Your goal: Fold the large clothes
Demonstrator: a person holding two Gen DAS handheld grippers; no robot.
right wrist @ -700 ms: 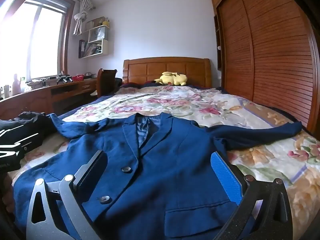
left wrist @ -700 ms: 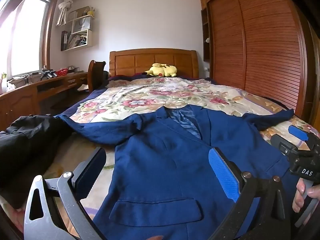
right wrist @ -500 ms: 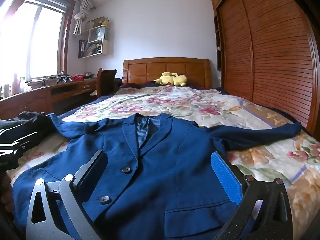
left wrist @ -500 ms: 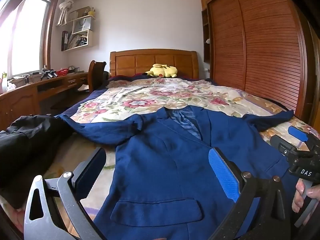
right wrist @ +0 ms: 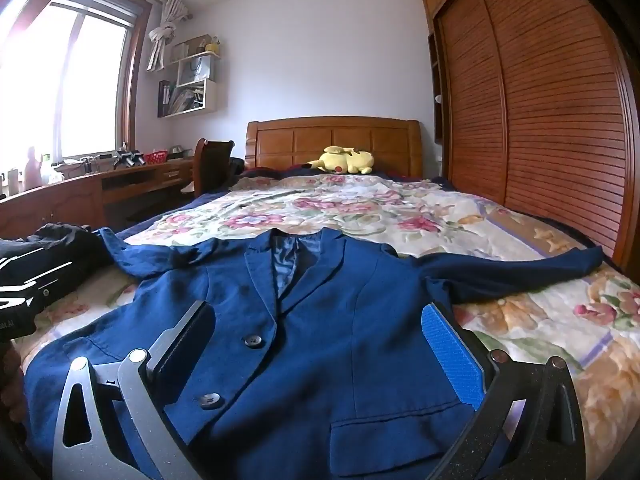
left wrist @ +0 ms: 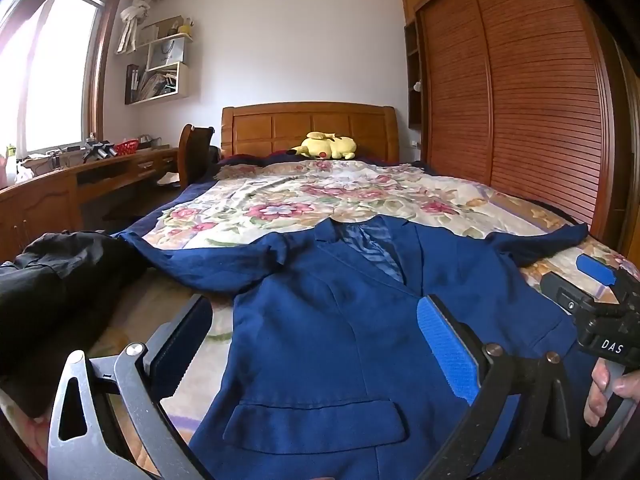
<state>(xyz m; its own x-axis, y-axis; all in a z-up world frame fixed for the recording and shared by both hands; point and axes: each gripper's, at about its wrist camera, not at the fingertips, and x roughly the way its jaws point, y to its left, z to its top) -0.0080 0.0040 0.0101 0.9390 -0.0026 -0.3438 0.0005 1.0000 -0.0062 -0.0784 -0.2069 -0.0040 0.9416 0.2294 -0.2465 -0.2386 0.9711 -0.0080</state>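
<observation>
Both grippers are spread wide right now and neither one is holding anything. My left gripper (left wrist: 316,344) hangs over the blue blazer (left wrist: 340,320), above the side with the flap pocket (left wrist: 316,420), with nothing pinched between the pads. The right gripper (right wrist: 320,344) is the same deal: jaws far apart, hanging over the blazer's front near the two dark buttons (right wrist: 253,341), fabric visible between the fingers but not gripped. I can't tell from these angles whether the fingertips actually touch the cloth.

The blazer lies face up and flat on the floral bedspread (left wrist: 288,196), at the end farthest from the headboard (left wrist: 308,128), collar pointing toward the headboard and both sleeves stretched out sideways. A black garment (left wrist: 52,280) sits bunched just off the blazer's left sleeve, touching or nearly touching the cuff.

Readable text: the right gripper's body shows up at the edge of the left wrist view, and it has "DAS" (left wrist: 612,346) printed in white. There's some white lettering on the left gripper's body in the right wrist view too, but it's cut off and I can't read it.

A yellow plush toy (right wrist: 346,160) lies against the headboard.
</observation>
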